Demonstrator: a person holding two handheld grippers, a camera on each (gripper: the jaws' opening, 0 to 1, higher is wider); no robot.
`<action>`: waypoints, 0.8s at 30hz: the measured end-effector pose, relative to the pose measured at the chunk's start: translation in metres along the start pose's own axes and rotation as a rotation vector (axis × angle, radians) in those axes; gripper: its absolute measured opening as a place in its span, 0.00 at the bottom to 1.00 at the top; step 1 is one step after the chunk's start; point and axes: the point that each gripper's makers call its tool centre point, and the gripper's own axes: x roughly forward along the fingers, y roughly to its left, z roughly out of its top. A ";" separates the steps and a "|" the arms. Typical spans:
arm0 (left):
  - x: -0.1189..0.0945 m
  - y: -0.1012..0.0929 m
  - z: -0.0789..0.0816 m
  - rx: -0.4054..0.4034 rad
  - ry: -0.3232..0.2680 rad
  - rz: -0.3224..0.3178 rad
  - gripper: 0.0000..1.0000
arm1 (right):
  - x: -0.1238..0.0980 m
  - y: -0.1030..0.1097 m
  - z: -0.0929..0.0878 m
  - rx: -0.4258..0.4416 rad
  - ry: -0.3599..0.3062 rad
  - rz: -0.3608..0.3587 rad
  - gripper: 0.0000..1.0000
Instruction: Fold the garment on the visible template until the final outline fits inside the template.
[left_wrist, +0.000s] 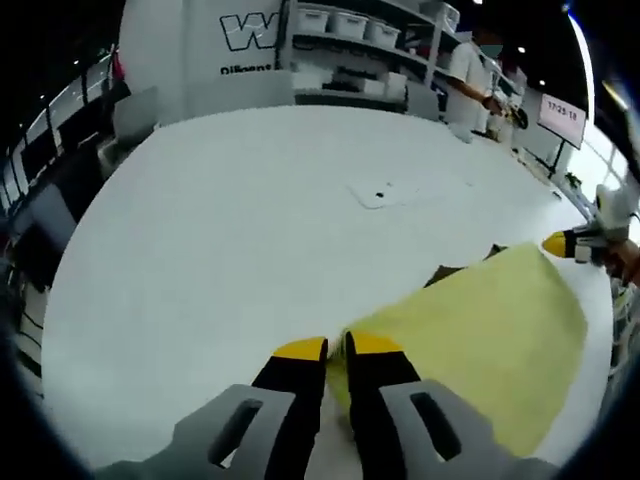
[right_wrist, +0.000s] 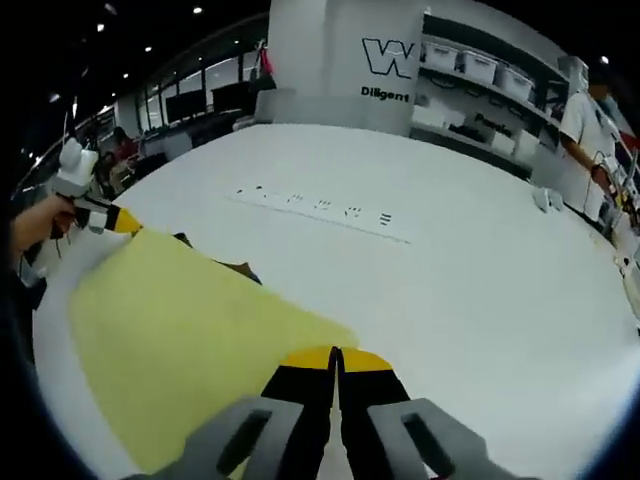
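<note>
Yellow cloth, the garment (left_wrist: 490, 340), lies spread on the white tabletop (left_wrist: 250, 250) between my two hands, with a dark edge of something showing from under its far side, which I take for the template (left_wrist: 447, 272), though too little of it shows to be sure. My left claw (left_wrist: 336, 350) has its yellow-tipped jaws pressed close on one corner of the garment, the fabric running out from between them. My right claw (right_wrist: 336, 357) is clamped the same way on the opposite corner, jaws together with the cloth edge pinched at the tips. In the left gripper view the right claw sits at the far tip of the sheet, and in the right gripper view the left claw sits at its far tip. The risk from here, as I judge it, is uneven travel: if one hand leads, the fold line skews and the outline spills past the template. A thin pinch could also slip free mid-lift, dropping a corner, or a long drag could pull the garment off the template altogether.
</note>
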 end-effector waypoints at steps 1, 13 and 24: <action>-0.001 0.002 0.000 0.012 -0.001 0.018 0.11 | 0.001 -0.001 0.000 0.005 0.000 0.000 0.00; -0.037 -0.008 0.001 -0.093 -0.040 -0.060 0.32 | -0.020 0.016 0.002 0.227 -0.039 0.047 0.16; -0.077 -0.030 -0.026 -0.119 -0.076 -0.124 0.40 | -0.051 0.043 -0.016 0.277 -0.041 0.116 0.50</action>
